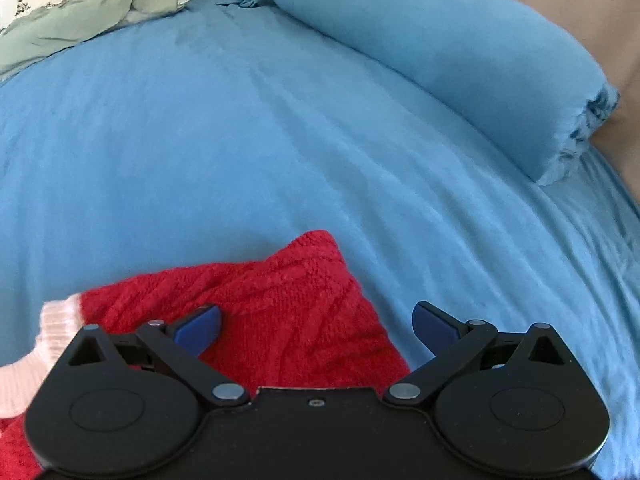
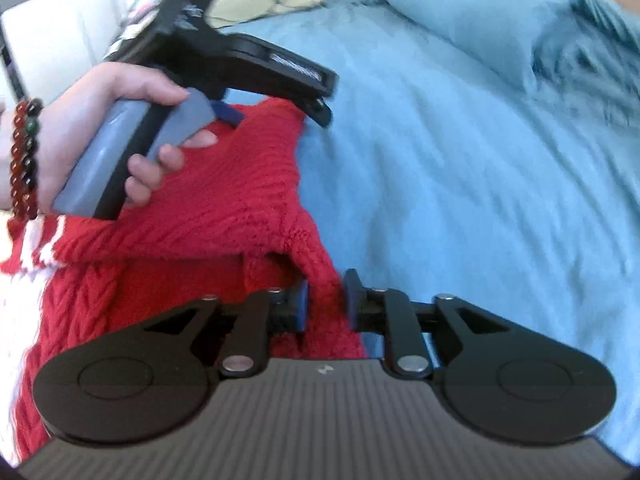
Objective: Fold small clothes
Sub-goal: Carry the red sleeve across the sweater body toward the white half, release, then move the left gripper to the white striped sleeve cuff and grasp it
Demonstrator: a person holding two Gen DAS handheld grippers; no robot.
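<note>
A red knitted sweater (image 1: 280,312) with white cuffs lies on a blue bedsheet (image 1: 240,140). In the left wrist view the left gripper (image 1: 316,328) hangs over one corner of it with its blue fingers spread wide; the left finger (image 1: 200,328) sits over the knit, the other over bare sheet, and neither seems to press the wool, though the angle makes that hard to judge. In the right wrist view the right gripper (image 2: 326,306) has its fingers drawn close on a raised fold at the sweater's near edge, pinching the red knit between them. Only this view shows the person's hand (image 2: 100,132) with a bead bracelet (image 2: 26,156) gripping the left tool's grey handle. The left view alone shows the blue pillow (image 1: 440,52) in full.
</note>
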